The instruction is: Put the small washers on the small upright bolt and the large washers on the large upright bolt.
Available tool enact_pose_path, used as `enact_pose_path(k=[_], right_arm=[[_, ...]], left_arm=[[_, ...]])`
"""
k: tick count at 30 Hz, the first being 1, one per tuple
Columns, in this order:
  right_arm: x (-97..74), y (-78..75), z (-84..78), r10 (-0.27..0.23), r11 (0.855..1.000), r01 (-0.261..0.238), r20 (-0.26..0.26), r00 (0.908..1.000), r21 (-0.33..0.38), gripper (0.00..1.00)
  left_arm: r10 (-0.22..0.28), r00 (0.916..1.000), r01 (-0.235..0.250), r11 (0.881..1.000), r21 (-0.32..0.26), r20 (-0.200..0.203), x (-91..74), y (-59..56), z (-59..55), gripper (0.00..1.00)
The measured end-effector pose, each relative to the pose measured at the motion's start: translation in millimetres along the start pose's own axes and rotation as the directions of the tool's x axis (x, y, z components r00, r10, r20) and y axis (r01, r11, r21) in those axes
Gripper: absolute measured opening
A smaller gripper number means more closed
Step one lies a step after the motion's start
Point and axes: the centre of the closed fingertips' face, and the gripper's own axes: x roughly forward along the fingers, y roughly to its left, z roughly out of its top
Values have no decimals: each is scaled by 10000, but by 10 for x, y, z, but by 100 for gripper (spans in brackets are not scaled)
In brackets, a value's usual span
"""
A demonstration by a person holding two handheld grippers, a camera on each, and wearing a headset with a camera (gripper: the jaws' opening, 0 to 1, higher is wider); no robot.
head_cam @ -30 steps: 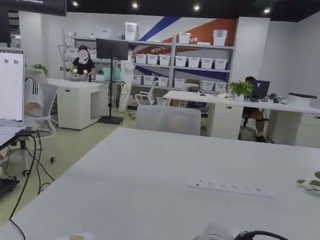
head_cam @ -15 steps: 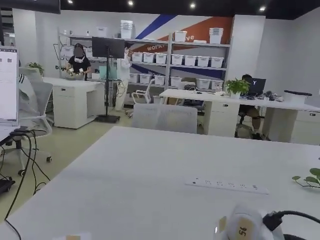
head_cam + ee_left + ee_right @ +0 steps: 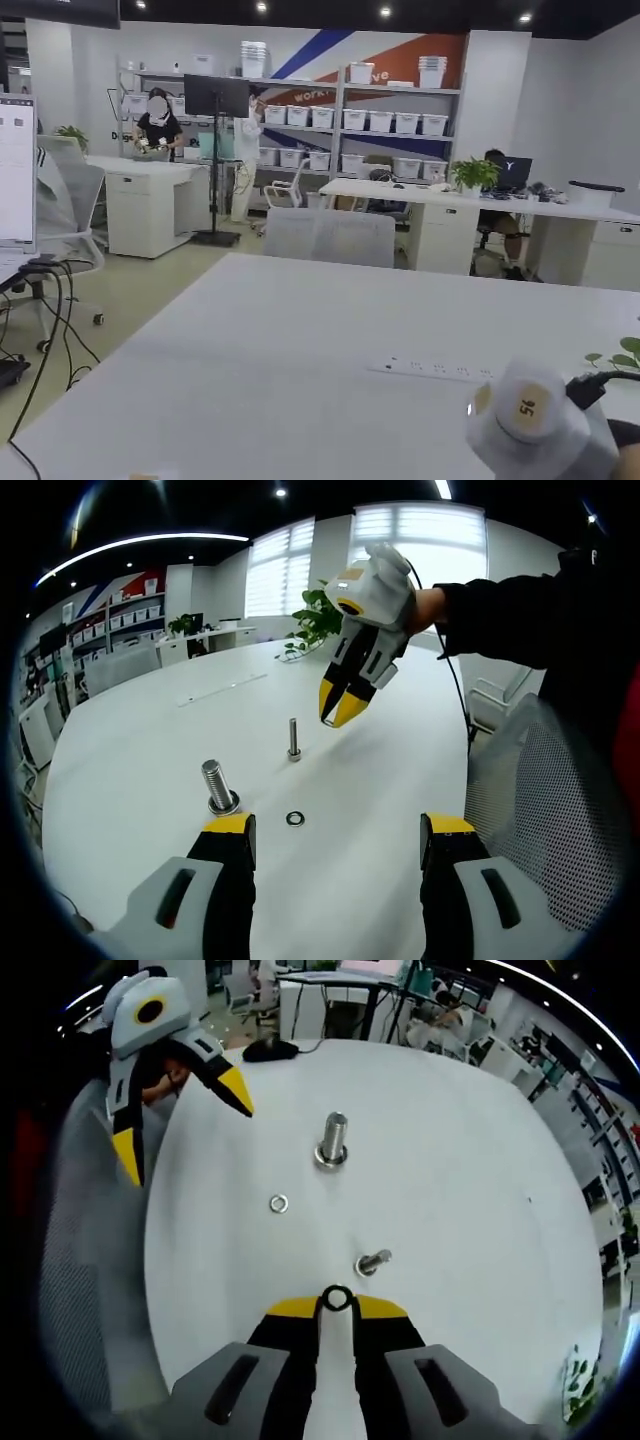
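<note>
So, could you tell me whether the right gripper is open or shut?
Shut: the right gripper has its jaws together, pinching a washer at the tips.

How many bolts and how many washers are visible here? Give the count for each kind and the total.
Bolts: 2, the large bolt and the small bolt.
Washers: 2, a loose washer on the table and a held washer in the right gripper.
Total: 4.

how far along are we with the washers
Done: possibly one ring at the large bolt's foot. In hand: the right gripper is shut on a washer near the small bolt. Left: a loose washer on the table; left gripper open.
</note>
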Motion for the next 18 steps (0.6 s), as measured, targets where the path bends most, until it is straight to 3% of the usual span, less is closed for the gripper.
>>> enact_pose_path(k=[9, 18], right_arm=[[-46, -162, 148, -244, 9990, 244, 2, 9997, -383, 13], [35, -275, 246, -199, 9976, 183, -230, 9995, -673, 13]], left_arm=[[24, 10000, -24, 10000, -25, 1, -6, 4, -9, 66], [82, 9999, -82, 10000, -48, 69, -14, 11, -4, 66]])
